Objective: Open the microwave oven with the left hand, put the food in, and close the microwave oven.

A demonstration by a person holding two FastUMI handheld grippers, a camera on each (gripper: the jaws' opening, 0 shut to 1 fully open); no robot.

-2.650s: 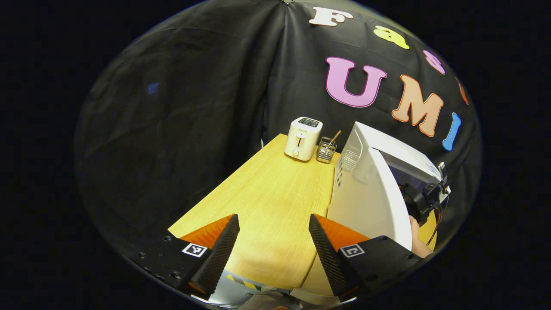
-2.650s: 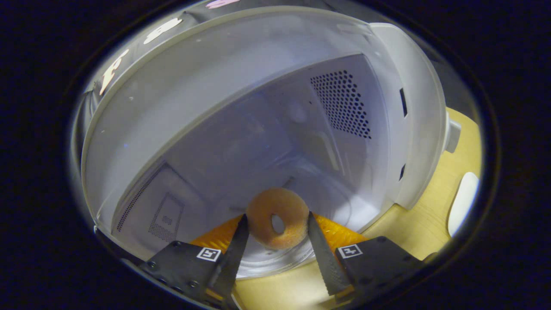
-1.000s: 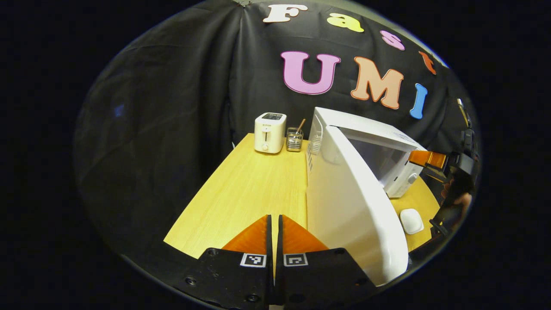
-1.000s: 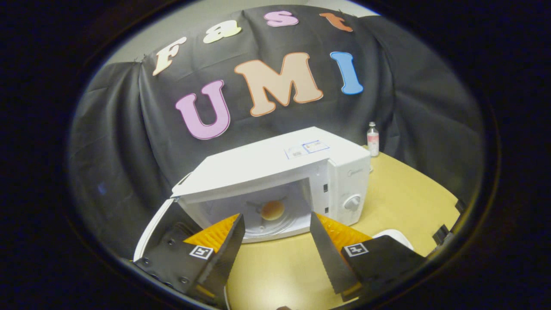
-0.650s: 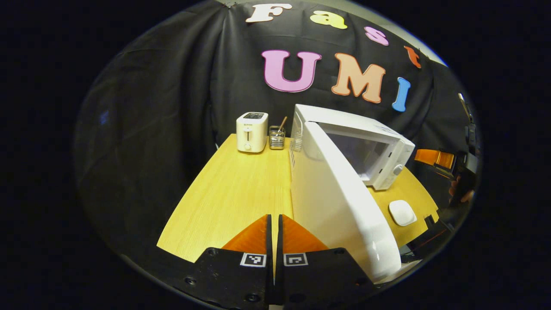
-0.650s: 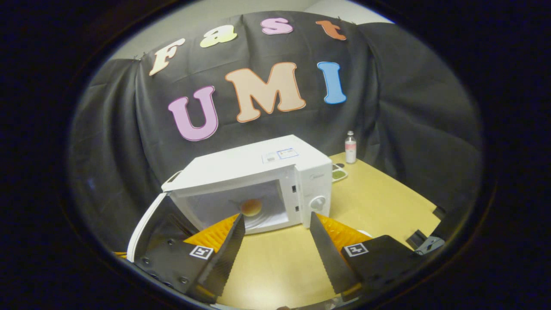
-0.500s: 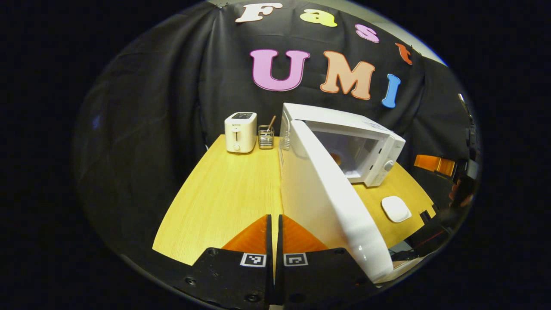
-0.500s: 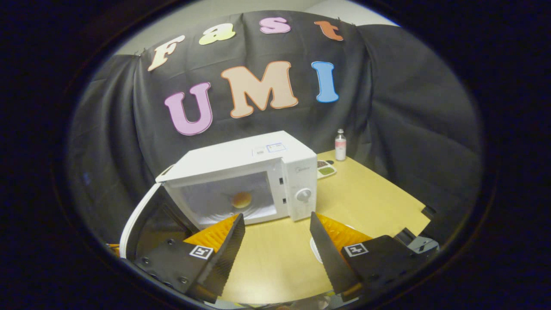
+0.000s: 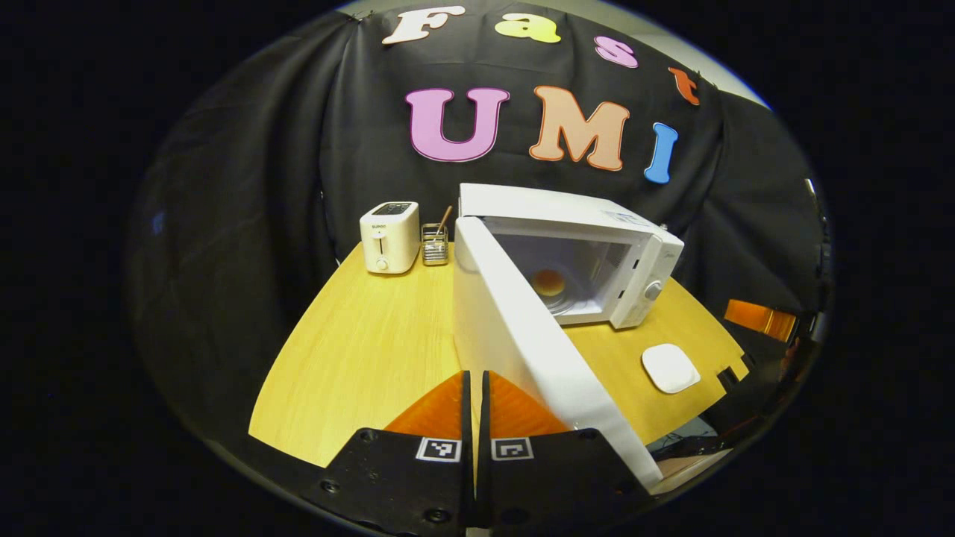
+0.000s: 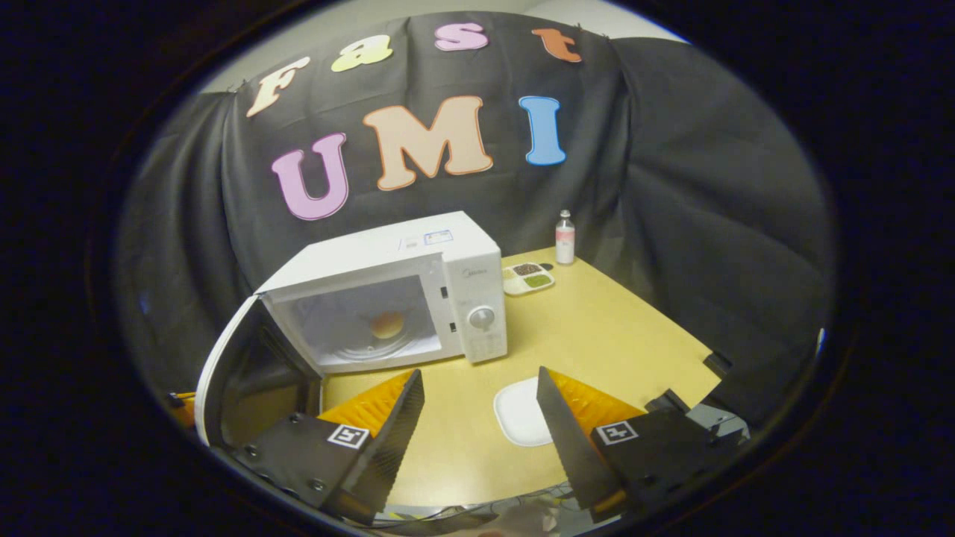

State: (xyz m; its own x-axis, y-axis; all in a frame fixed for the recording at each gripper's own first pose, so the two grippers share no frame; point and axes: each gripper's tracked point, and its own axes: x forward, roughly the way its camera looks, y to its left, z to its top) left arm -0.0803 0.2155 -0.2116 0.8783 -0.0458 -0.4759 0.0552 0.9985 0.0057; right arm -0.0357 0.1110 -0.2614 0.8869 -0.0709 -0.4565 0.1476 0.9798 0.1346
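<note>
Left gripper (image 9: 475, 418): fingers (image 9: 440, 406) pressed flat together, nothing between them, pointing forward. Right gripper (image 10: 477, 425): fingers (image 10: 399, 429) spread wide apart, empty, held level, pointing forward.

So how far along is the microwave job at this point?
Done: the door is open and the donut lies inside the microwave. In hand: nothing; the right gripper is open and empty, and the left gripper is shut beside the door's outer face. Left: swing the door closed.
</note>
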